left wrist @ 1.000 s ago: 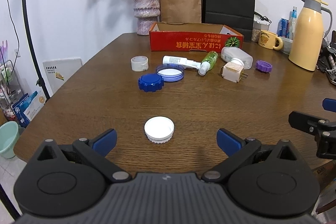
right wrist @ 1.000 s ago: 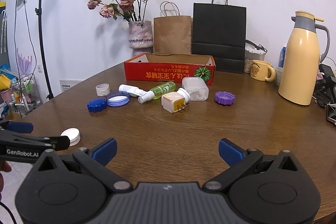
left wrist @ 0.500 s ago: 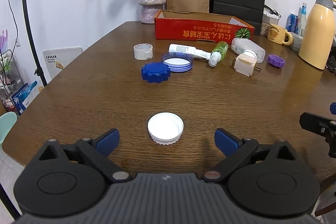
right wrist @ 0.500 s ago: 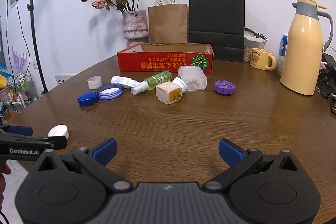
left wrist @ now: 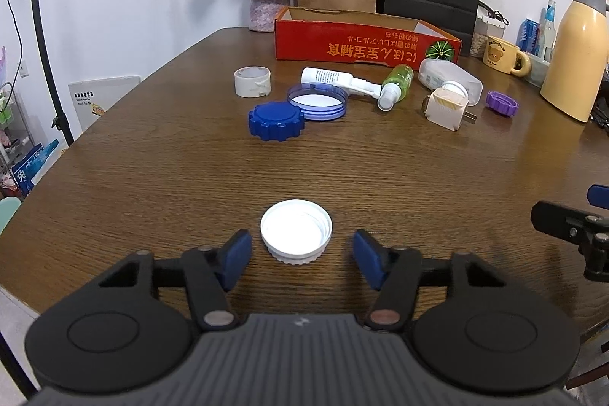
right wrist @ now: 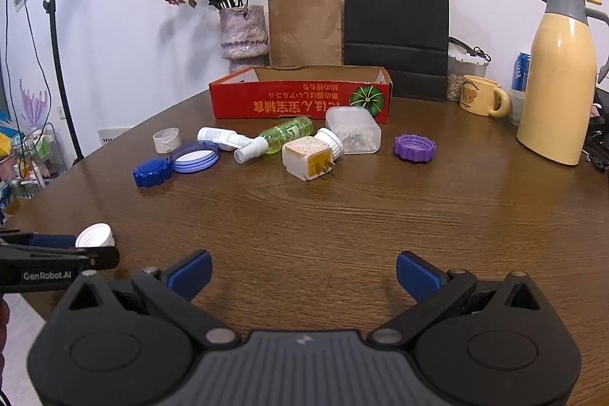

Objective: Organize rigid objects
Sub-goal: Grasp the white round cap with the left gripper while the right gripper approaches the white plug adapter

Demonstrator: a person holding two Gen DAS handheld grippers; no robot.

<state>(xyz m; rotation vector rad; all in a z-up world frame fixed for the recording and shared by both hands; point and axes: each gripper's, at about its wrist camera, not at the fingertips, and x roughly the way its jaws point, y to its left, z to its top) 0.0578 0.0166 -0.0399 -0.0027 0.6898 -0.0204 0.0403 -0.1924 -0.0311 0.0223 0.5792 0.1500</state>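
Now left gripper [left wrist: 300, 255] jaws flank, untouching, a round ribbed white cap [left wrist: 296, 230]; right gripper [right wrist: 302, 274] jaws gape, empty.

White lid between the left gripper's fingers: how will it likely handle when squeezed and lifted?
The white lid looks like thin hard plastic, so probably stiff and very light. Its ribbed rim should help the left gripper hold it. It lies flat, open side up, so it will more likely slide on the table than roll.
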